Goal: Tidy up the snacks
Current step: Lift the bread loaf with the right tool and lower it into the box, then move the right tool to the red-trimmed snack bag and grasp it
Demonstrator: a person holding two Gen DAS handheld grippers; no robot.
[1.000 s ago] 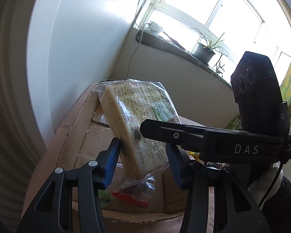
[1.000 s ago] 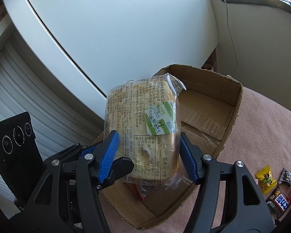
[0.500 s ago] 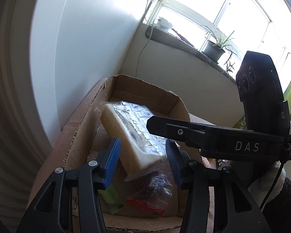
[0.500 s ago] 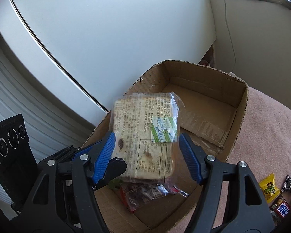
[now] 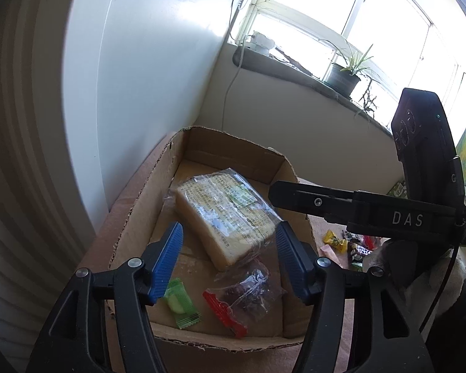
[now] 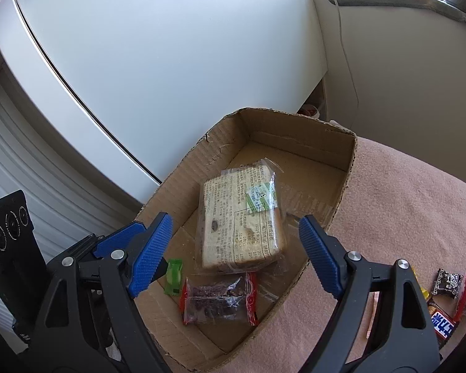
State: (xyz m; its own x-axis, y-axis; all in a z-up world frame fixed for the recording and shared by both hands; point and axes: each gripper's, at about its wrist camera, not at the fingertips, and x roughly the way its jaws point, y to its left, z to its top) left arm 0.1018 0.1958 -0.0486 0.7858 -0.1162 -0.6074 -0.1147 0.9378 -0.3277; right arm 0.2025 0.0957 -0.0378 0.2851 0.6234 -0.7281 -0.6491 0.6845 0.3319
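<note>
Pink-clothed counter (image 6: 404, 217): brown cardboard box (image 6: 348, 183) holds clear-wrapped sliced bread loaf (image 6: 239, 217); both tongs, left (image 5: 230, 256) and right (image 6: 236, 245), wide, empty (placing seemingly done); next, loose wrapped candies (image 6: 447, 298).

From where I'm driving this, it looks like a room in someone's home. Ahead of the left tongs (image 5: 228, 256) and up to their right, a wide sunlit window (image 5: 366, 28) has a potted plant (image 5: 344, 74) on its sill and a thin white cable (image 5: 230, 93) hanging down the cream wall. To the left of both tongs stands a tall white panel (image 6: 171, 46), possibly a wardrobe door; I can't tell for sure. Beneath the right tongs (image 6: 236, 250), the cardboard box (image 6: 351, 161) sits on a soft pink blanket (image 6: 404, 202), with loose sweets (image 6: 447, 283) lying on it to their right.
</note>
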